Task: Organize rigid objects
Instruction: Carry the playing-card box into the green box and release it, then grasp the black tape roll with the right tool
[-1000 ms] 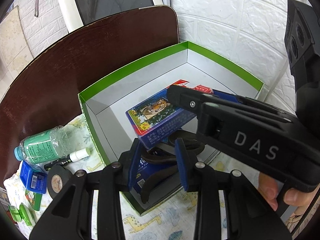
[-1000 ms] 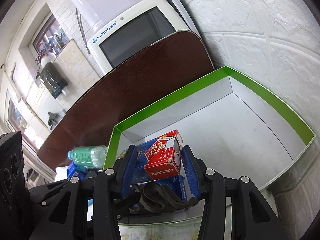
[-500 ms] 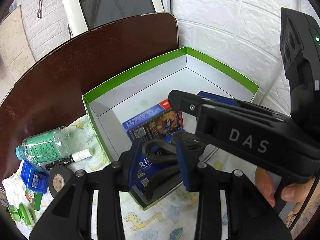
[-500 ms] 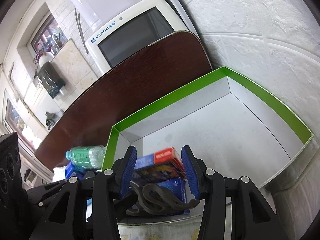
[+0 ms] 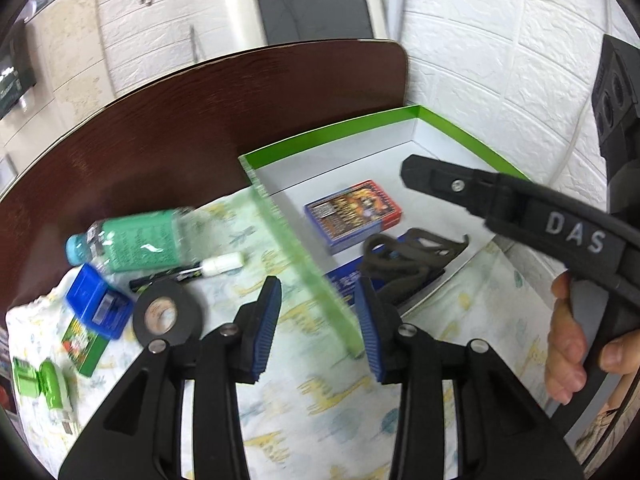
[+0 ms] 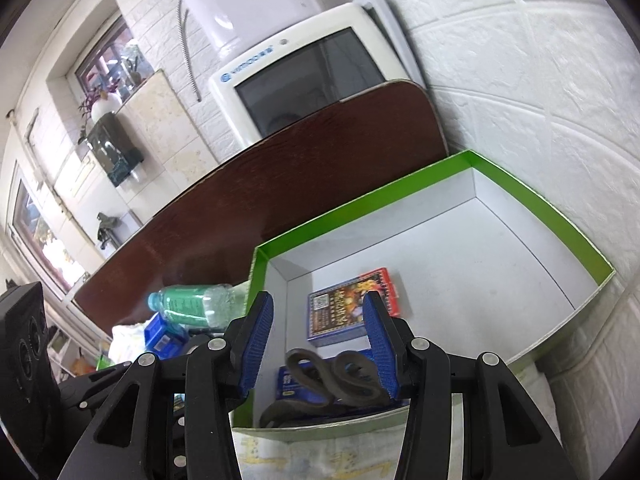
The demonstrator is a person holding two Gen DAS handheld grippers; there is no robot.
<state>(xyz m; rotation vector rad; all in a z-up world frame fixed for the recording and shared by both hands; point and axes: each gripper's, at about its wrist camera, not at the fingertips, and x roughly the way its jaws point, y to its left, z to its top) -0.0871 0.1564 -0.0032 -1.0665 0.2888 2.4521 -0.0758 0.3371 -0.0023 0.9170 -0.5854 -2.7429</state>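
On the patterned cloth (image 5: 304, 392), near its left edge, lie a green bottle (image 5: 136, 240), a blue case (image 5: 98, 306) and a black tape roll (image 5: 166, 316). The left gripper (image 5: 318, 320) has just been opening; its jaws are apart and straddle the green box (image 5: 332, 136) wall without pressing on it. Inside the box, near that wall, a card pack (image 6: 350, 308) lies flat beside black straps (image 6: 340, 376). The right gripper (image 6: 320, 344) hangs above, jaws apart and empty.

A green-rimmed white box (image 6: 532, 208) held a blue-and-red card pack (image 6: 348, 308) lying flat, with a black hand grip (image 6: 340, 376) on a blue packet (image 6: 288, 384) at its near corner.
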